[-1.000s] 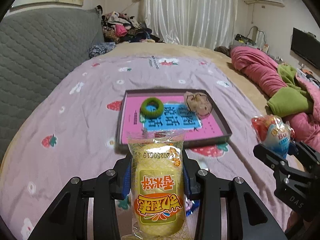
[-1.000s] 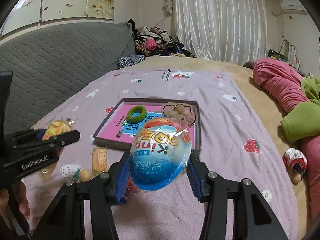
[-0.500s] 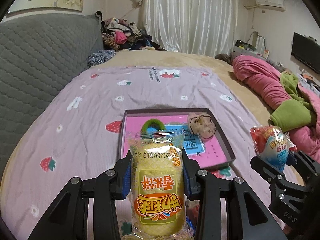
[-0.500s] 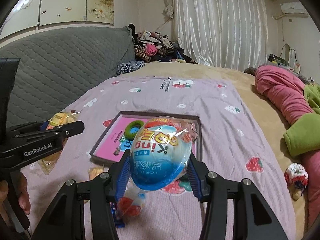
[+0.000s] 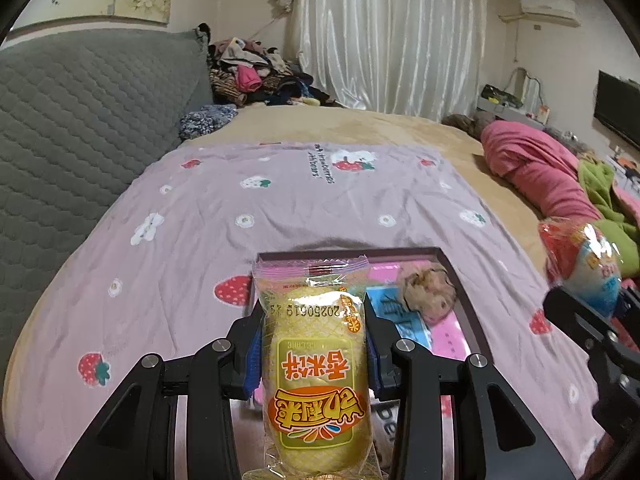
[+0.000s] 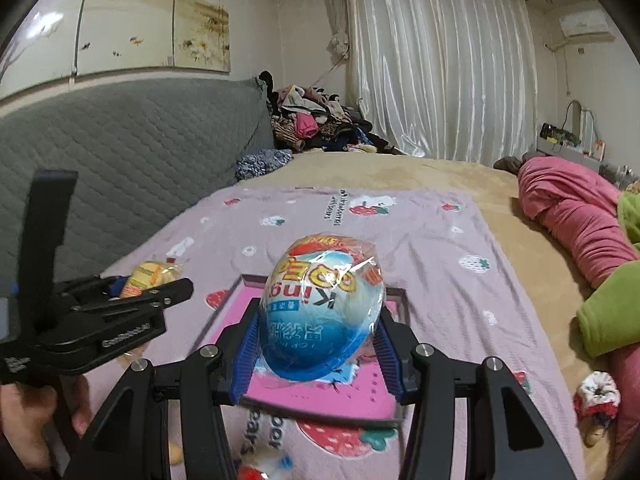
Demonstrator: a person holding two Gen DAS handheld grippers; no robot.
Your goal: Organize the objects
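Observation:
My left gripper (image 5: 314,356) is shut on a yellow wrapped rice cake snack (image 5: 316,372) and holds it above the near edge of the pink tray (image 5: 470,316). A beige fluffy hair tie (image 5: 430,294) lies in the tray. My right gripper (image 6: 318,354) is shut on a blue and white wrapped toy egg (image 6: 322,312), held above the same tray (image 6: 320,396). The right gripper and its egg (image 5: 580,268) show at the right of the left wrist view. The left gripper with its snack (image 6: 150,276) shows at the left of the right wrist view.
The tray lies on a lilac strawberry-print sheet (image 5: 280,200) over the bed. A grey quilted headboard (image 5: 80,128) runs along the left. Pink and green bedding (image 5: 560,184) is piled at the right. A small white and red soft toy (image 6: 596,392) lies at the right.
Both grippers have risen and tilted up with their loads. The tray sits lower and closer in both views, and the green ring is now hidden behind the snack.

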